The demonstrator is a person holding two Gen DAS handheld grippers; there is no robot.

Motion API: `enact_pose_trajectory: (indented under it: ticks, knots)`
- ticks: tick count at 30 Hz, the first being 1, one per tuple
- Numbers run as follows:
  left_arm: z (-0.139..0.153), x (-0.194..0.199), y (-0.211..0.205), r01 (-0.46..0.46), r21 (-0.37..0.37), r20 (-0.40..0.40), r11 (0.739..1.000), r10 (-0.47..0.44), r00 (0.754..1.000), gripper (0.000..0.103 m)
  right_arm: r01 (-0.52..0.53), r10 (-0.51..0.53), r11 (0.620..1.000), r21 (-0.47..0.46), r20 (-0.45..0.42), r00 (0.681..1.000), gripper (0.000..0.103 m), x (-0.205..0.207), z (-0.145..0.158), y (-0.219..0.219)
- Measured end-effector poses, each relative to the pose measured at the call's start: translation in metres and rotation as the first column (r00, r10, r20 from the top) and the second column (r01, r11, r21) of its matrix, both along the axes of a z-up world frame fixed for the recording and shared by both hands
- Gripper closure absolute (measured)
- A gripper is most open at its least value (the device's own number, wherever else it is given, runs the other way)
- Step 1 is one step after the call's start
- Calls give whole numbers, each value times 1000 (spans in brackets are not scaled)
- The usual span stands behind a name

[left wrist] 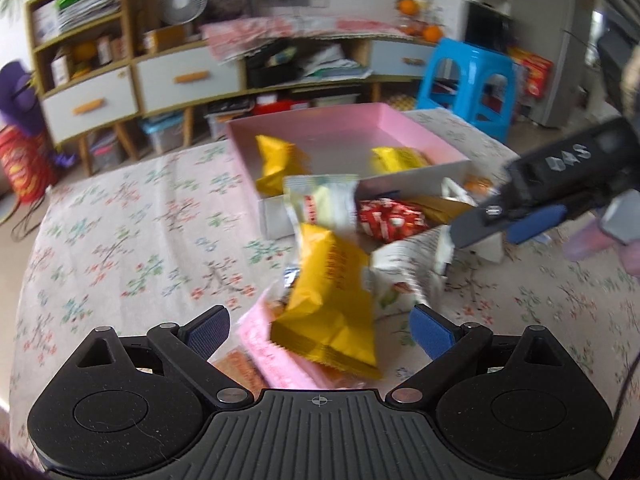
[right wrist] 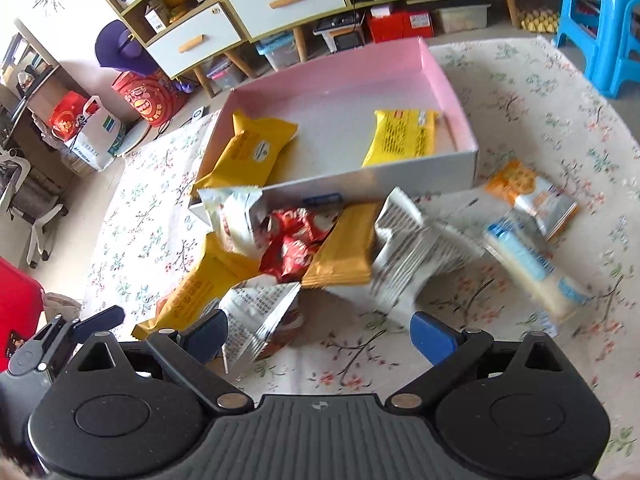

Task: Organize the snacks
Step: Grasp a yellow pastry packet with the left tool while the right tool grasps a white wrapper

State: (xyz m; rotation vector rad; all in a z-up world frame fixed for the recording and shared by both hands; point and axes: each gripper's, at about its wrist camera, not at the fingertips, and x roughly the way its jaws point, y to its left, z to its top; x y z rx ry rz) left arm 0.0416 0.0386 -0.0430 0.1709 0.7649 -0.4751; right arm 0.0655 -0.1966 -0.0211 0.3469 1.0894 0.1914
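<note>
A pink-lined box on the flowered cloth holds two yellow snack packs. In front of it lies a heap of packs: yellow, red, orange-brown, white. My left gripper is open, with the near yellow pack lying between its fingers, ungripped. My right gripper is open and empty above the cloth, a white pack by its left finger. The right gripper also shows in the left wrist view, over the heap.
Two more packs lie to the right on the cloth. A pink pack lies under the near yellow one. A blue stool and a drawer cabinet stand beyond the table.
</note>
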Motion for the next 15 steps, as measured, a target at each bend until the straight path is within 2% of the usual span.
enact_pose_trajectory:
  ticks: [7, 10, 13, 15]
  knots:
    - [-6, 0, -20, 82, 18, 43, 997, -82, 996, 8, 55, -49, 995, 83, -71, 996, 15, 5, -14, 5]
    - [-10, 4, -25, 78, 36, 44, 996, -80, 996, 17, 97, -85, 988, 123, -94, 992, 18, 9, -19, 5]
    - [-10, 8, -23, 71, 3, 46, 997, -71, 996, 20, 131, -114, 979, 158, -113, 987, 24, 12, -23, 6]
    - [-9, 10, -22, 71, -4, 49, 997, -71, 996, 26, 149, -127, 972, 182, -130, 983, 28, 15, -27, 8]
